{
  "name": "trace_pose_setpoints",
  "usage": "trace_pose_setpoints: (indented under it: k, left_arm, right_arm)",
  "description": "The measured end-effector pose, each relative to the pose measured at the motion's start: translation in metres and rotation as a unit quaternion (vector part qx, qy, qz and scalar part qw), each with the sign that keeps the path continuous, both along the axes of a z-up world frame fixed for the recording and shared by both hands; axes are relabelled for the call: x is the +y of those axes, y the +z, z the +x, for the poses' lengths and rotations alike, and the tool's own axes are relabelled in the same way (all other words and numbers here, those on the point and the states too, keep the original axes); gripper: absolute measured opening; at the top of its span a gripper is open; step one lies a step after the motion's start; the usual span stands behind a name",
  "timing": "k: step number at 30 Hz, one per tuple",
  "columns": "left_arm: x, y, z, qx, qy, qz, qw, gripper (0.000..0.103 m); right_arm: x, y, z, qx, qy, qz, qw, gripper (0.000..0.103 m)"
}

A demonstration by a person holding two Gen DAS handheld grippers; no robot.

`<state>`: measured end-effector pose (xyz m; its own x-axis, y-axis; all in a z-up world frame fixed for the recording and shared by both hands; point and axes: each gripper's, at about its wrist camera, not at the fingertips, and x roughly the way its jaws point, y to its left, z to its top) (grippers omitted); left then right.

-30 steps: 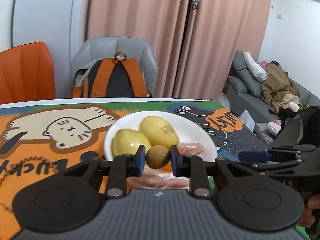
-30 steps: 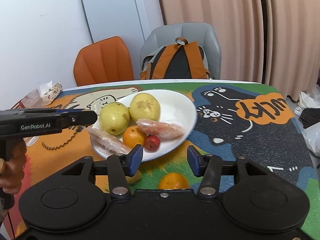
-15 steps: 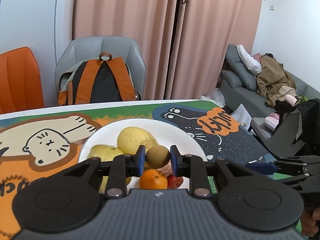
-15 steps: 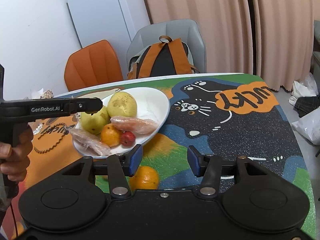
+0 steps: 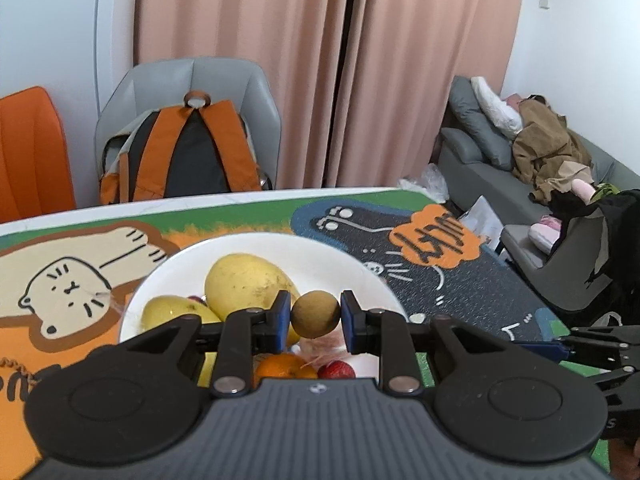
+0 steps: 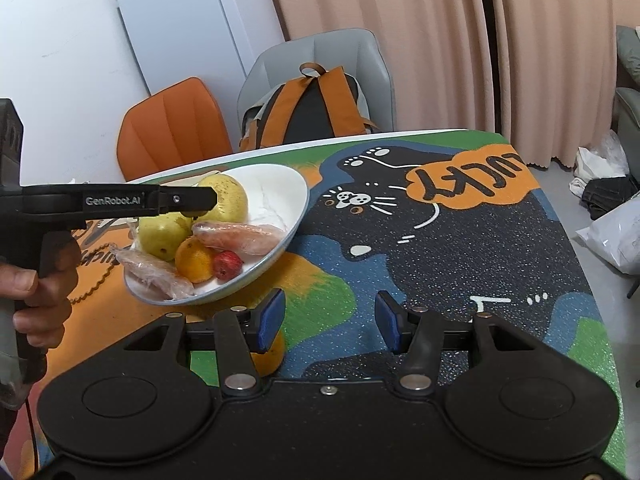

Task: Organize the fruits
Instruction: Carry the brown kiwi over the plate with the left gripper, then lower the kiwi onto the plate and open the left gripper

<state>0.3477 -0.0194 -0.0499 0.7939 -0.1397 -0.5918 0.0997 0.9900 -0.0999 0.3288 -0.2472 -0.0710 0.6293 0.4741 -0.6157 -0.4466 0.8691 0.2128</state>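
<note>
The left gripper is clamped on a small brown fruit above the nearly filled plate, while the empty right gripper, jaws apart, hovers near the last orange on the table.

White-edged table, top covered by colourful cartoon mat: cream cat on orange ground at left, black cat with orange "LUCKY" bubble at right, green patches along edges. White round ceramic plate rests on mat left of centre, over join between orange and dark areas. Loose orange citrus fruit lies directly on mat just beside plate's near rim, partly hidden.
</note>
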Motion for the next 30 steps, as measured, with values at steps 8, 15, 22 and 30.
trace_pose_setpoints:
  k: [8,15,22,30]
  left_arm:
    - [0.009,-0.002,-0.009,0.002,0.025,0.007,0.9997,0.032]
    - [0.017,0.004,-0.024,0.0,0.034,0.002,0.9994,0.033]
    - [0.029,0.009,-0.046,-0.004,0.052,-0.005,0.9986,0.047]
    - [0.032,0.012,-0.071,-0.005,0.058,-0.014,0.9982,0.061]
  right_arm:
    - [-0.001,-0.003,-0.004,0.002,0.001,-0.001,1.0,0.051]
    - [0.0,-0.002,-0.012,0.001,0.003,-0.001,1.0,0.051]
    - [-0.001,-0.004,-0.019,0.002,0.0,-0.001,1.0,0.057]
    - [0.001,-0.006,-0.032,0.003,0.005,-0.001,1.0,0.058]
